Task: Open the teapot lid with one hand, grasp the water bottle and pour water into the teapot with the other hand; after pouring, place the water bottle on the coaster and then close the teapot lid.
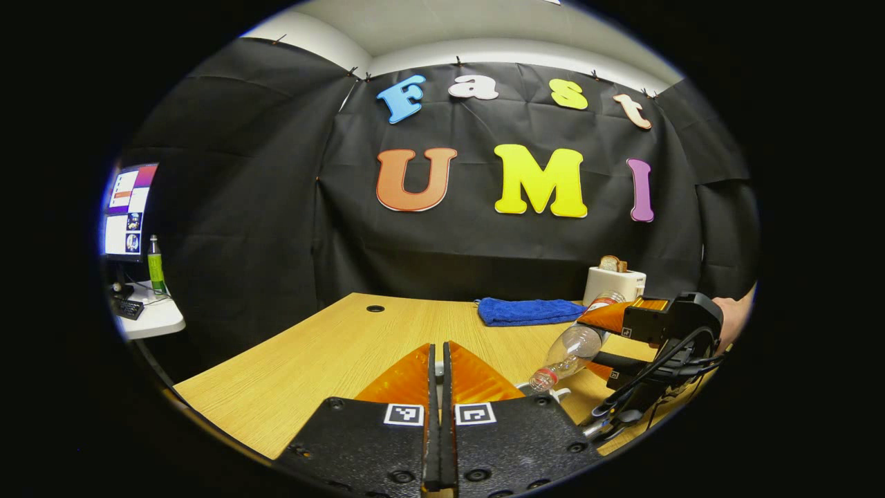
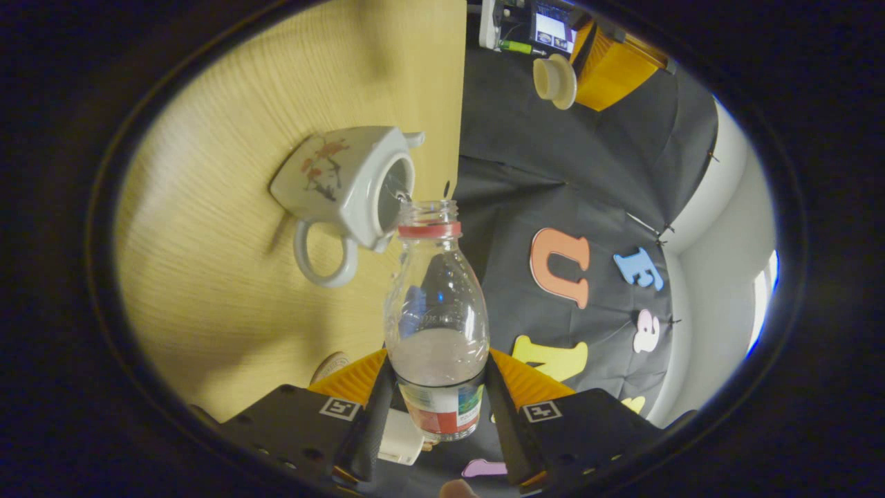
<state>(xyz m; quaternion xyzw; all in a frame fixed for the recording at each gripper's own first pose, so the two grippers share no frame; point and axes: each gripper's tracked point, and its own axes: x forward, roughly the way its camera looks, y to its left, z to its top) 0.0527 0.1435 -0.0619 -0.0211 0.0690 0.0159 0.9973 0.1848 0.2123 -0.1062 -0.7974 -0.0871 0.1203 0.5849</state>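
Observation:
My right gripper (image 2: 437,360) is shut on the clear water bottle (image 2: 435,304), gripping its lower body. The uncapped bottle tilts toward the white teapot (image 2: 339,183), and a thin stream runs from its mouth into the open top. The teapot stands on the wooden table (image 2: 228,290) with its lid off. My left gripper (image 1: 437,349) is shut on the teapot lid (image 2: 554,81) and holds it away from the pot. In the left gripper view the tilted bottle (image 1: 574,349) and the right gripper (image 1: 601,342) are at the right. A round pale disc (image 2: 332,365), perhaps the coaster, lies by my right finger.
A folded blue towel (image 1: 529,311) and a white toaster (image 1: 615,280) with bread stand at the table's back right. A side desk at the left carries a monitor (image 1: 128,211) and a green bottle (image 1: 156,266). A hand (image 1: 733,318) holds the right gripper.

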